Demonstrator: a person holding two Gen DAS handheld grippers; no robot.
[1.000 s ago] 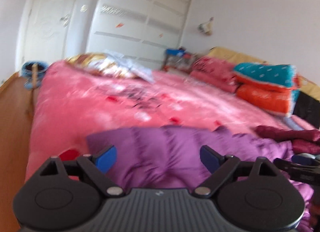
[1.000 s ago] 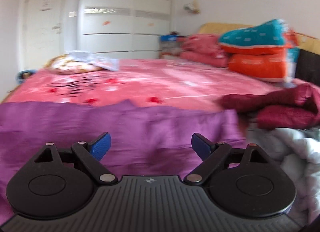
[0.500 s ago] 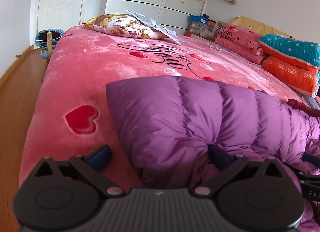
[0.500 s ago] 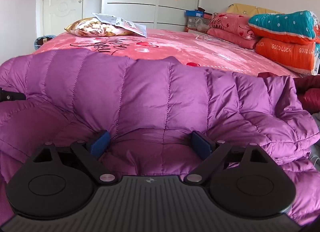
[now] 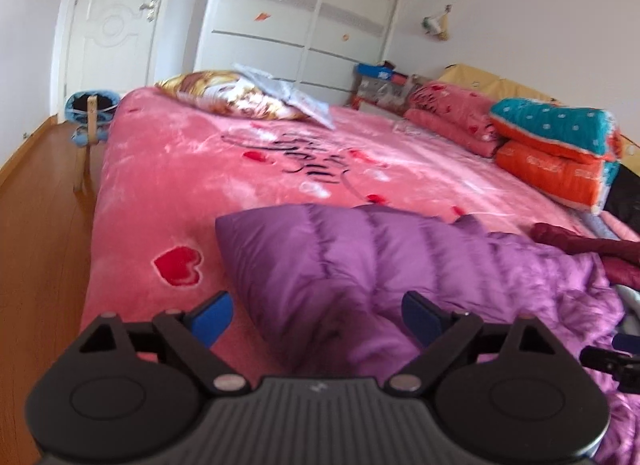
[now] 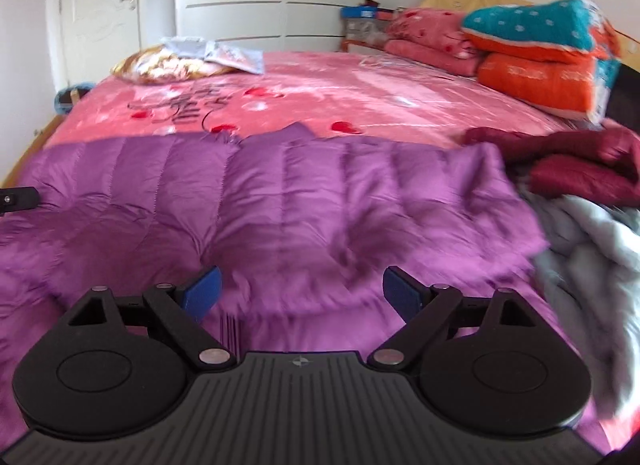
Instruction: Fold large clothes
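the purple coat (image 6: pixel 304 201) lies flat on the pink bed (image 5: pixel 168 169). the left claw (image 5: pixel 316 319) and right claw (image 6: pixel 300 291) are both wide apart, low in the frame, holding nothing; the left has just closed a little.

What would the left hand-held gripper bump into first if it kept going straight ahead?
Probably the purple puffer jacket: the left hand-held gripper is open and angled down at its folded corner, though depth is unclear.
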